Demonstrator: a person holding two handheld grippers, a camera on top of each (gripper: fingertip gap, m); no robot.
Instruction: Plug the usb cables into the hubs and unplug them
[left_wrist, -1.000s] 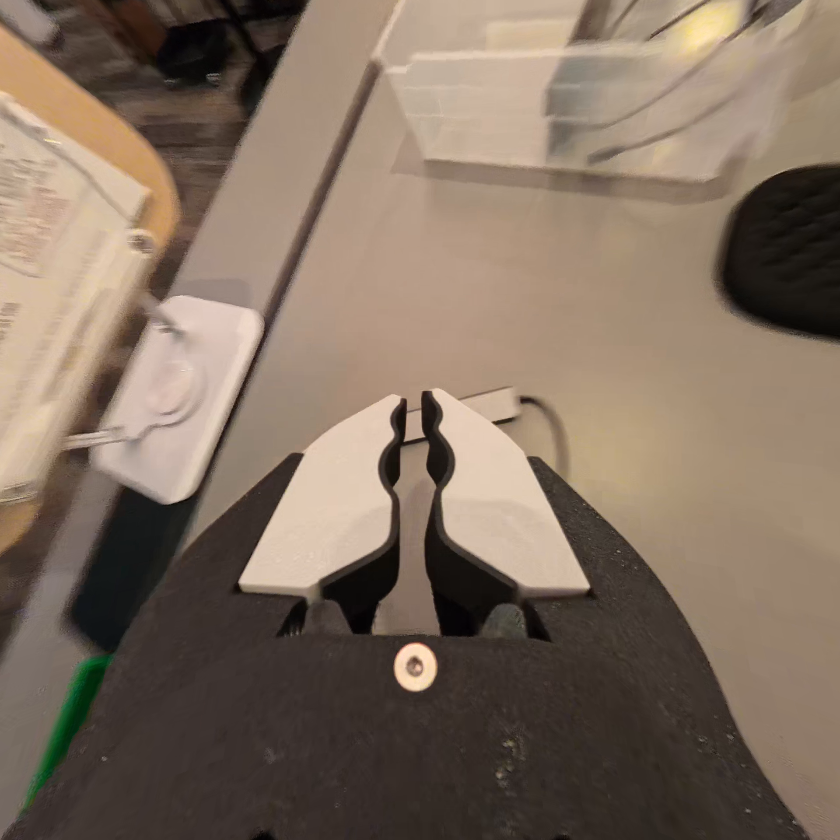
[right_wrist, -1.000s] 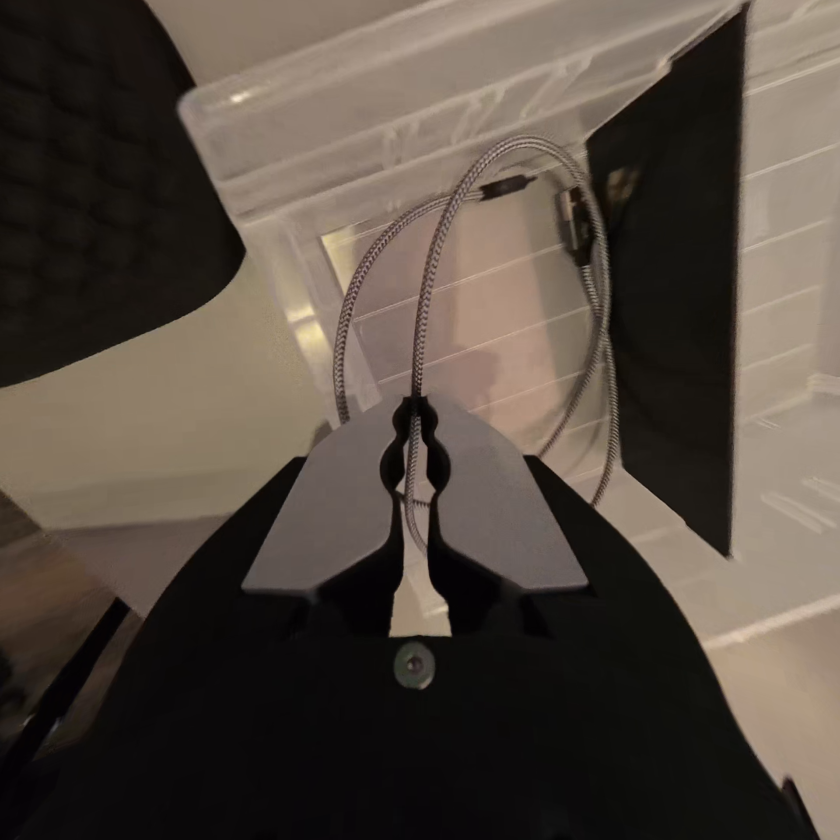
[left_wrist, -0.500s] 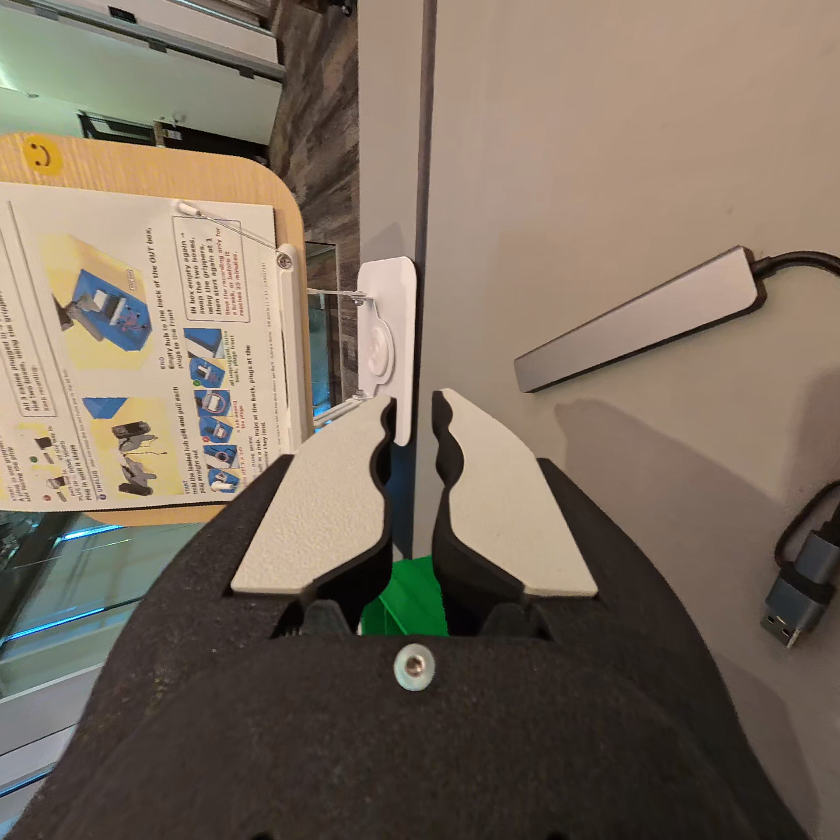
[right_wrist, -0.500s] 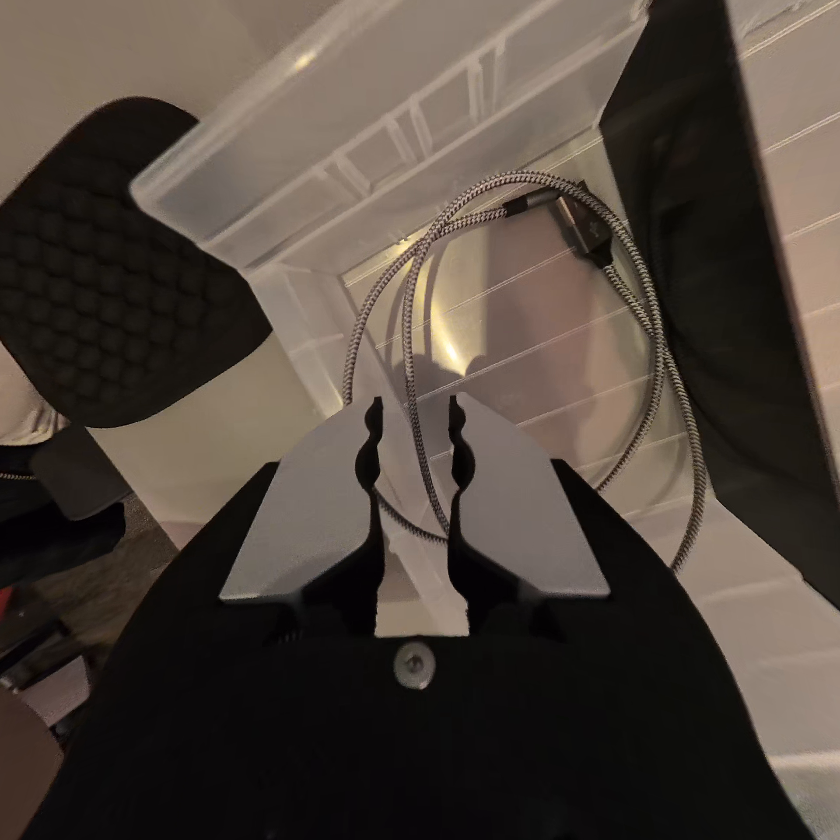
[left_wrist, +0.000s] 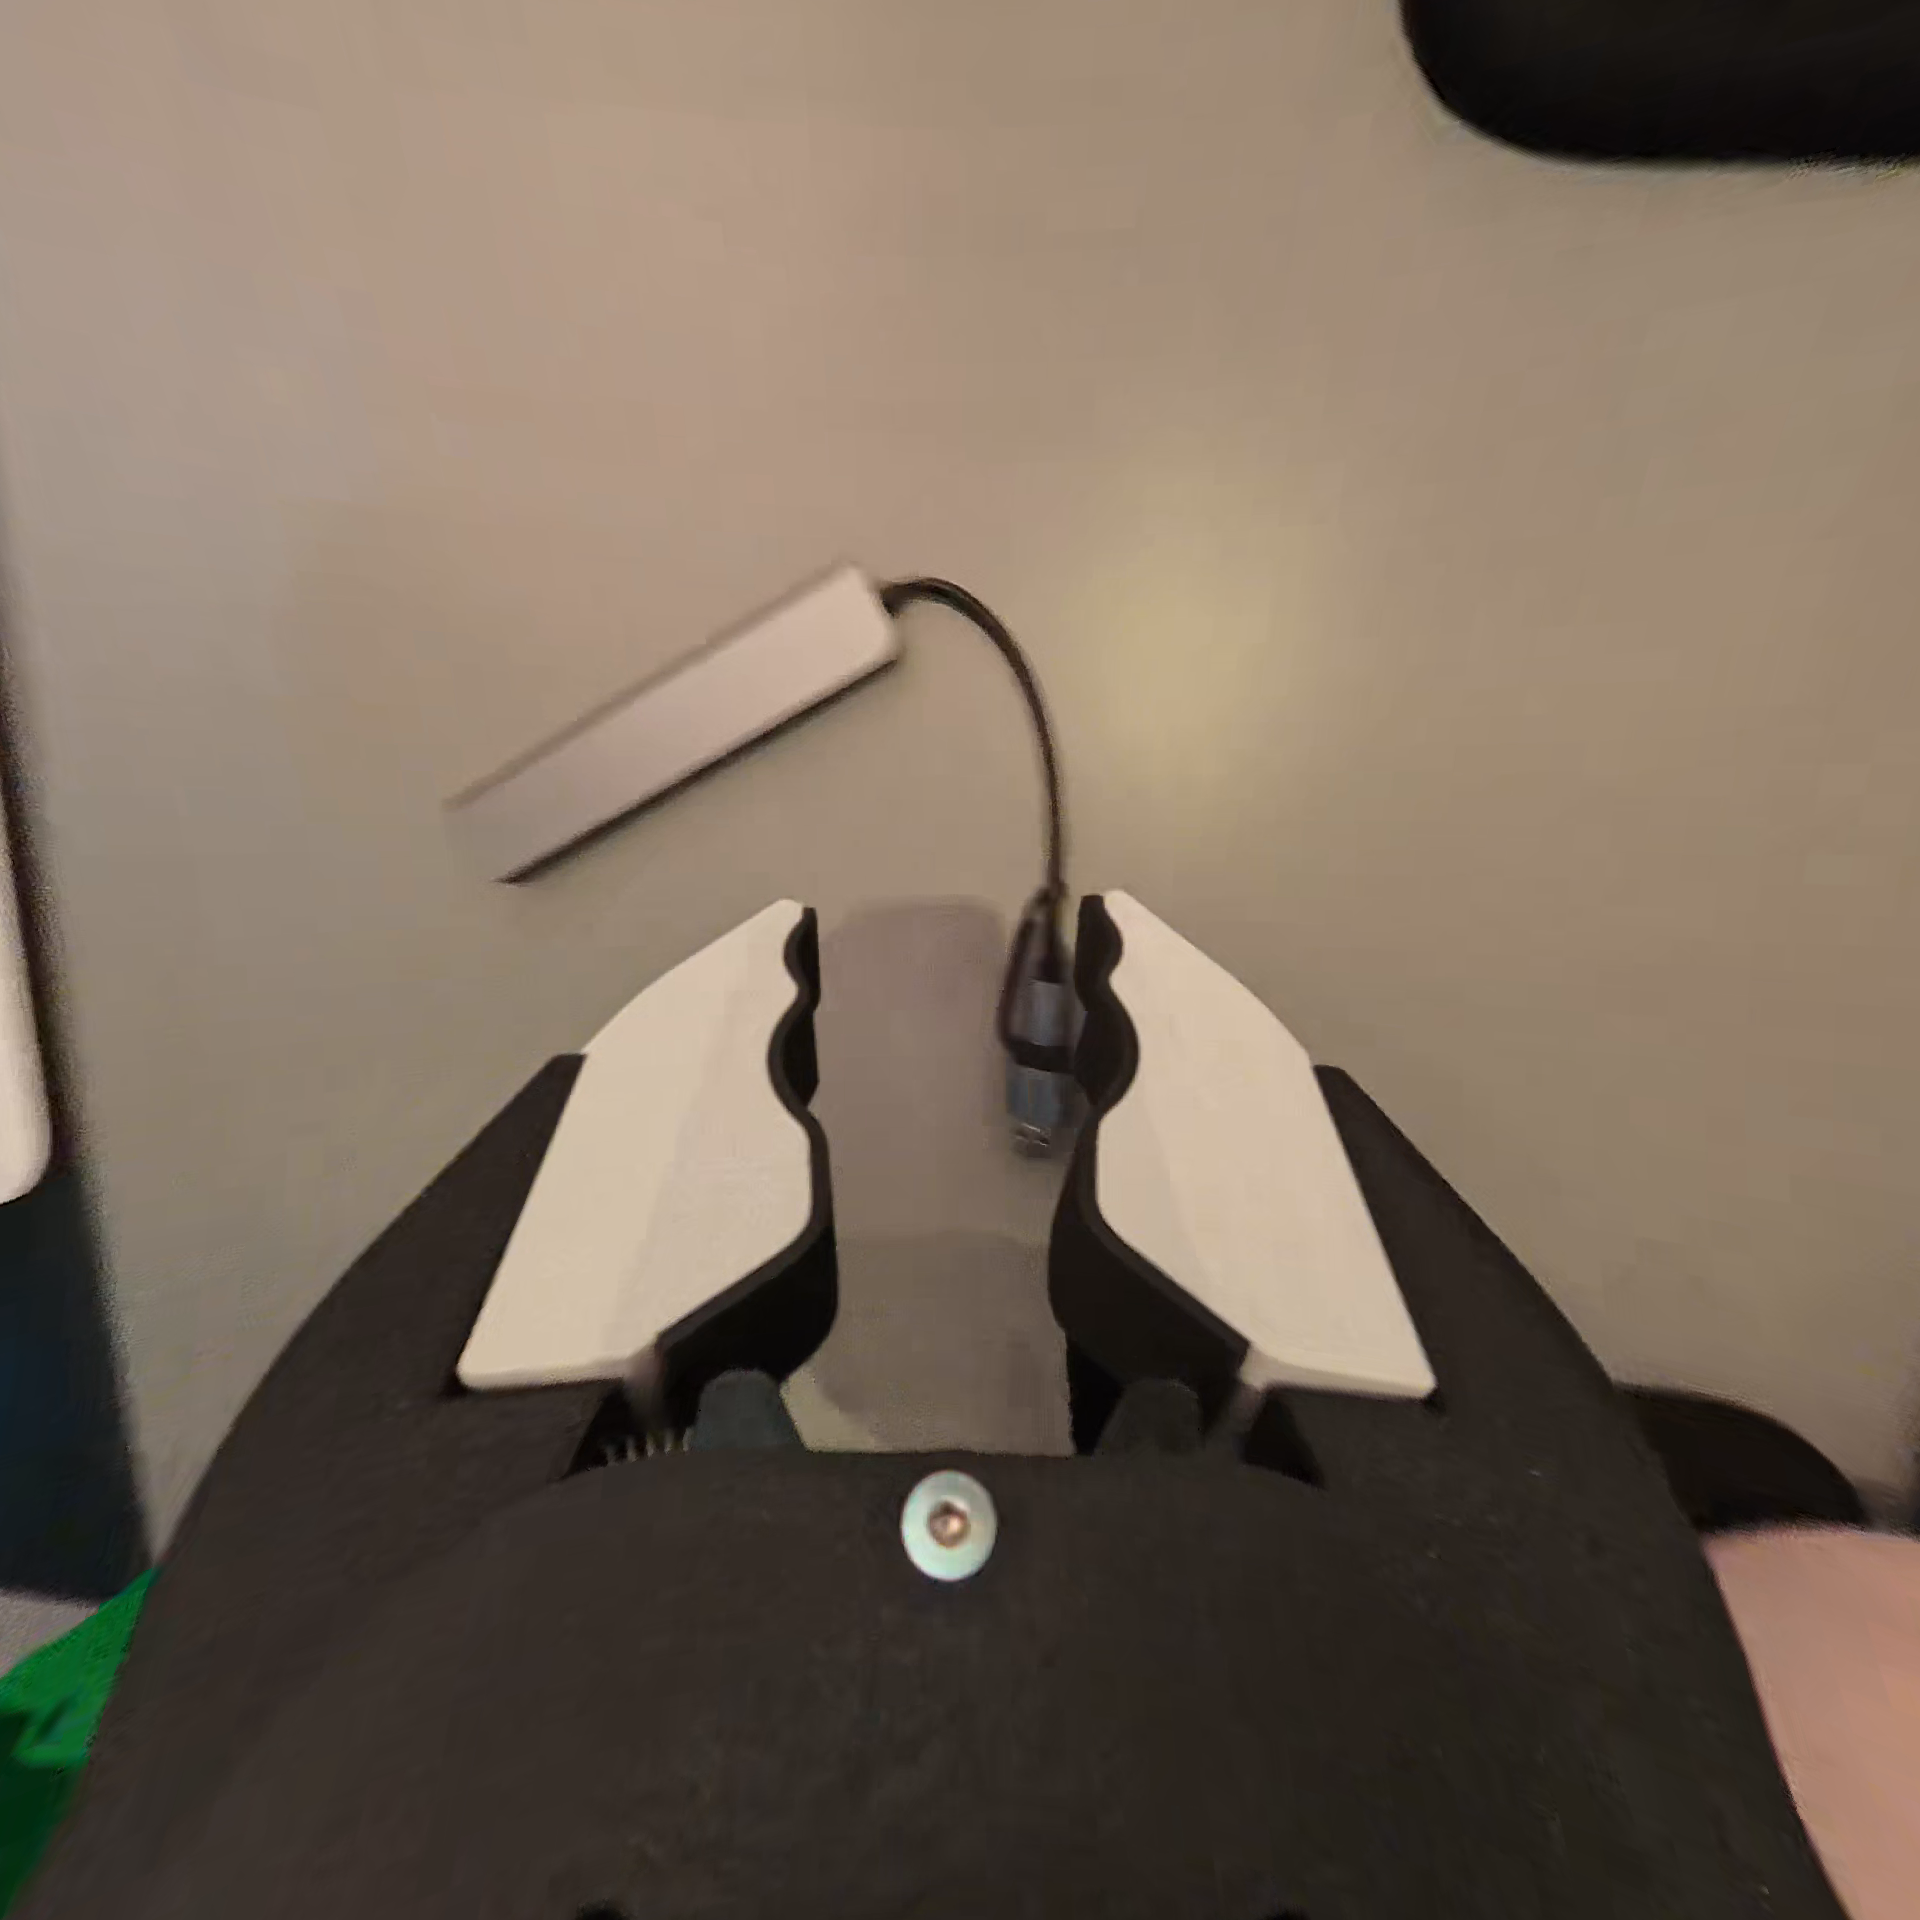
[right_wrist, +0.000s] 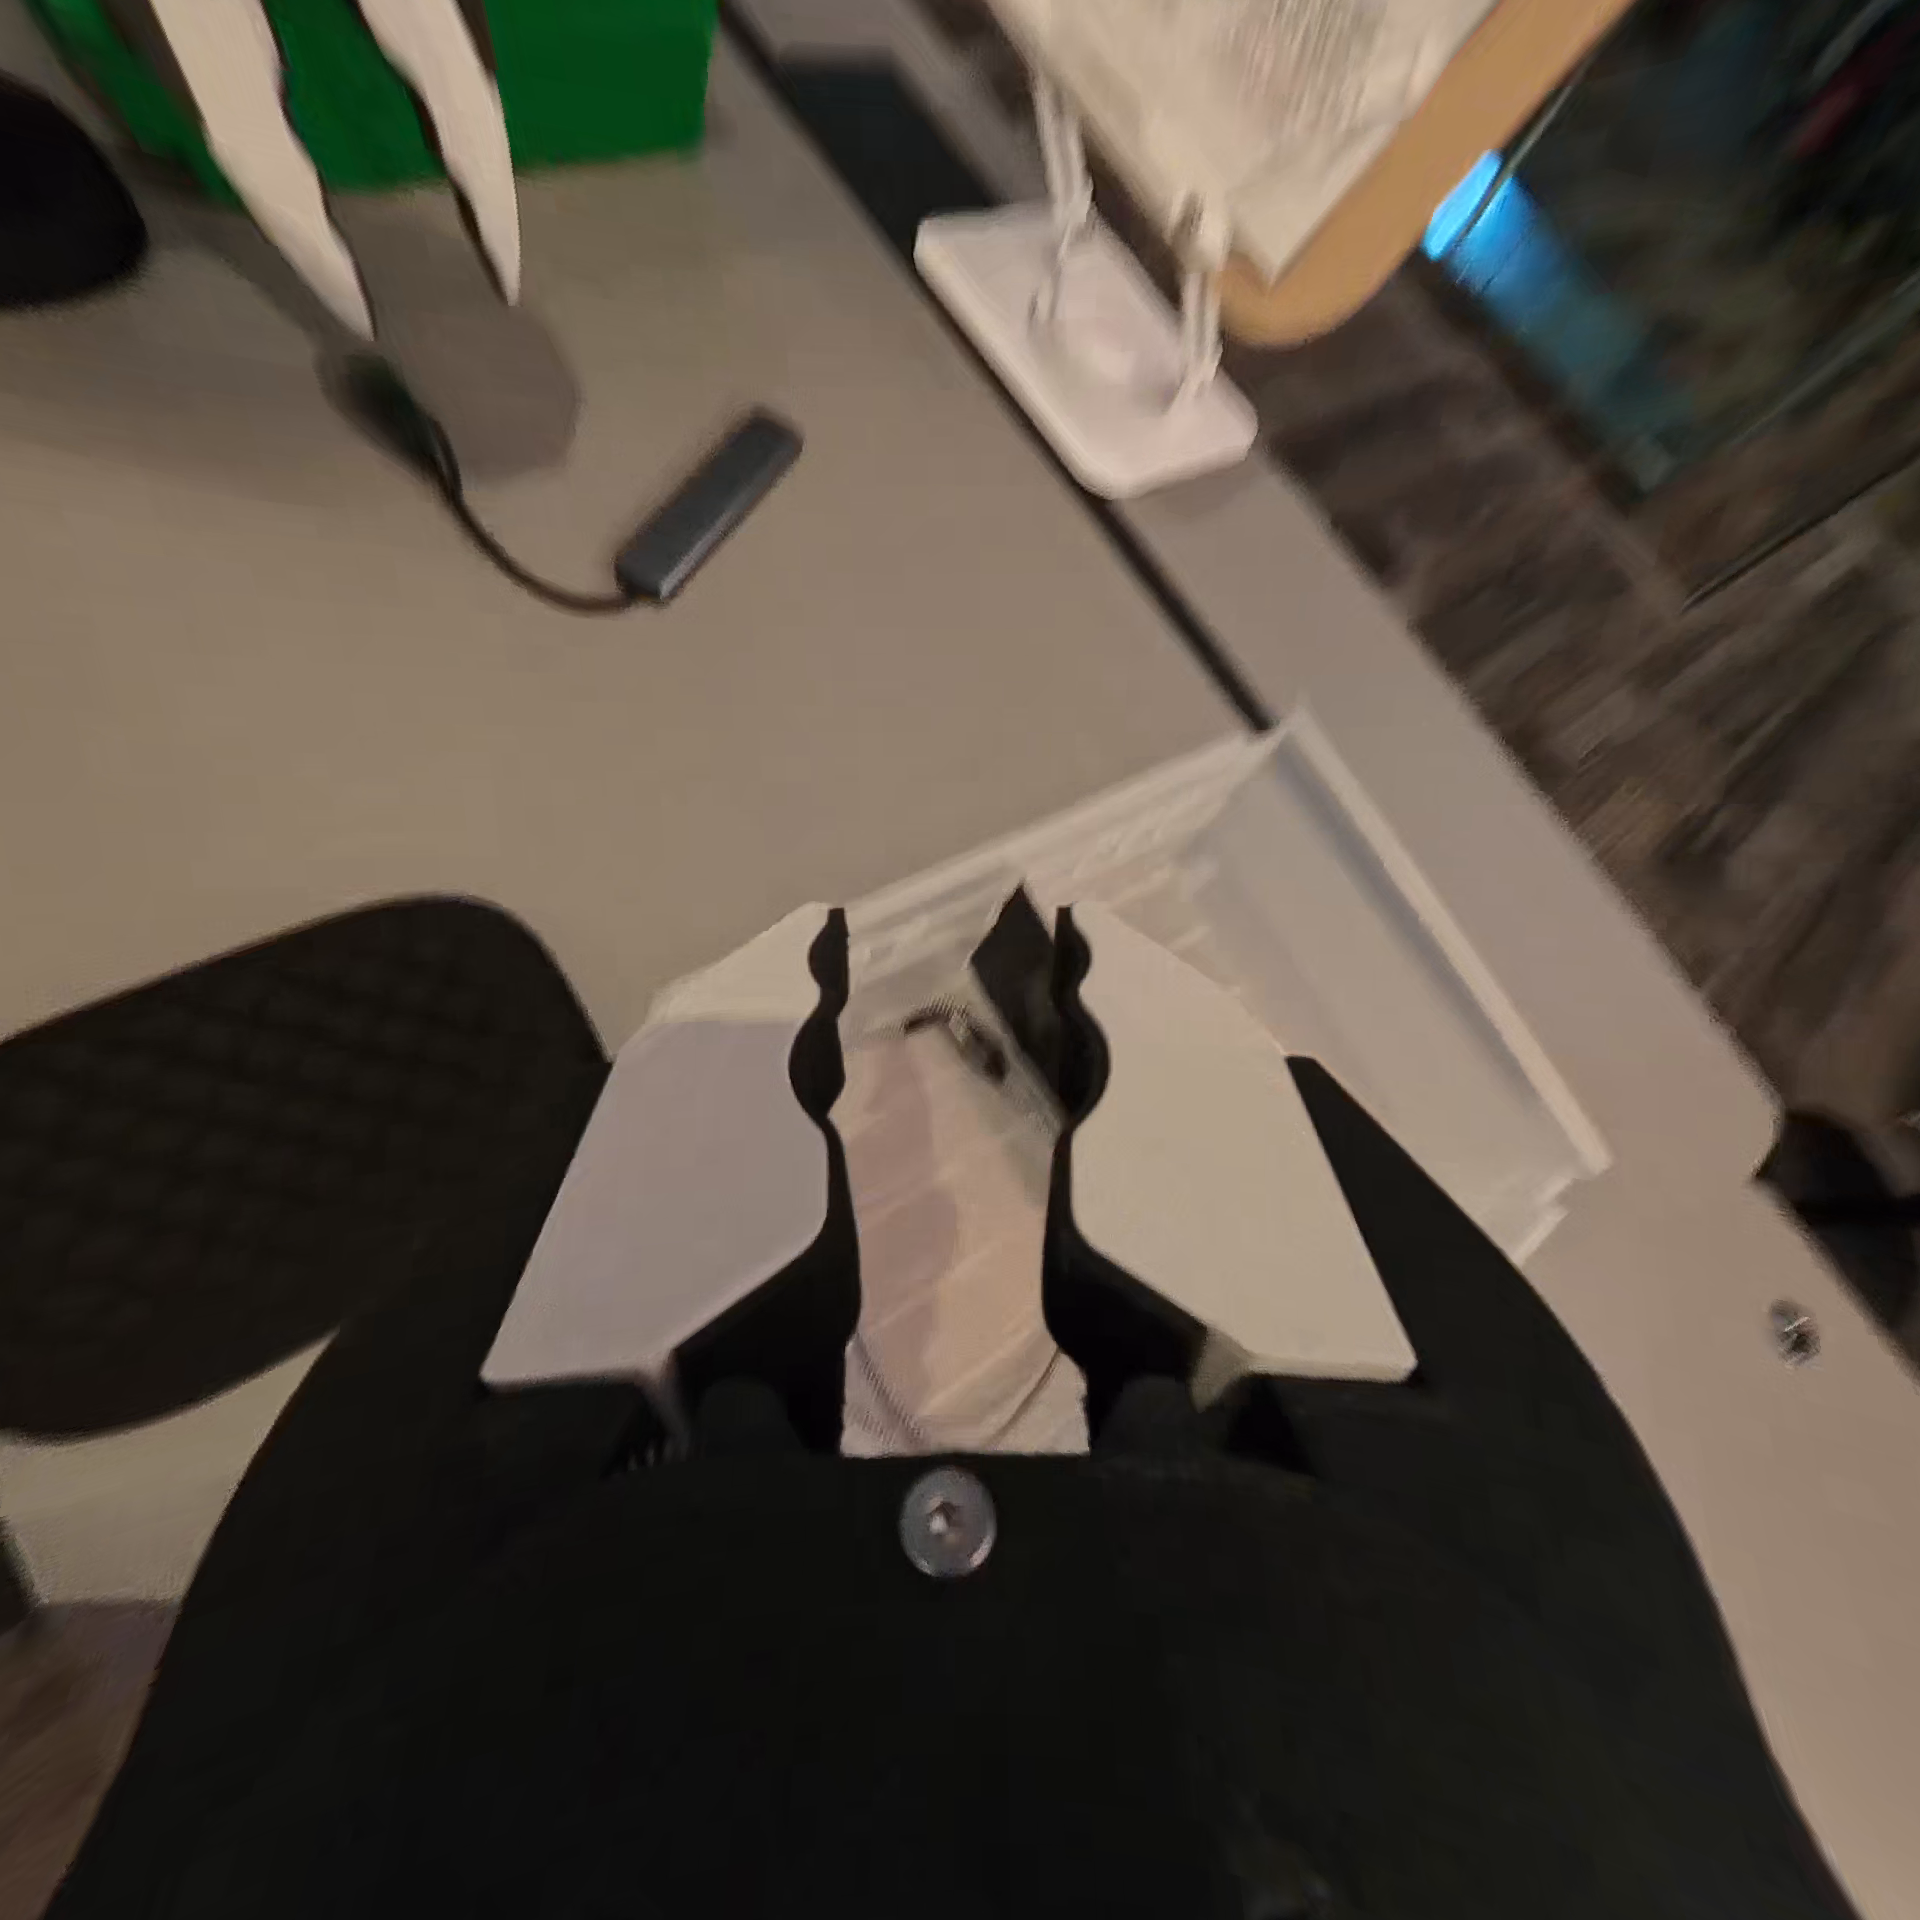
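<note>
A silver USB hub (left_wrist: 675, 727) lies on the grey table (left_wrist: 1351, 520). Its black lead curves to a grey plug (left_wrist: 1039, 1049). My left gripper (left_wrist: 945, 914) is open and hangs over that plug, which lies between the fingers close to the right one, untouched. My right gripper (right_wrist: 951, 920) is open and empty above a clear plastic box (right_wrist: 1351, 883). A small dark connector (right_wrist: 951, 1029) shows blurred in the box between my fingers. The right wrist view also shows the hub (right_wrist: 712, 509) and the left gripper (right_wrist: 358, 177) beyond it.
A black textured pad (right_wrist: 260, 1143) lies left of the box; it also shows in the left wrist view (left_wrist: 1662, 83). A white stand base (right_wrist: 1091, 353) holding a board stands at the table's edge. A green object (right_wrist: 540, 83) lies behind the left gripper. The tips of one gripper are about 35 centimeters away from the tips of the other. My right tips are about 35 centimeters from the hub (right_wrist: 712, 509), my left tips only 10 centimeters. It is also in sight in the left wrist view (left_wrist: 662, 692).
My right gripper let go of the braided cable in the box, opened and drew back above it. My left gripper swung from the board to the hub's plug and opened wider.
</note>
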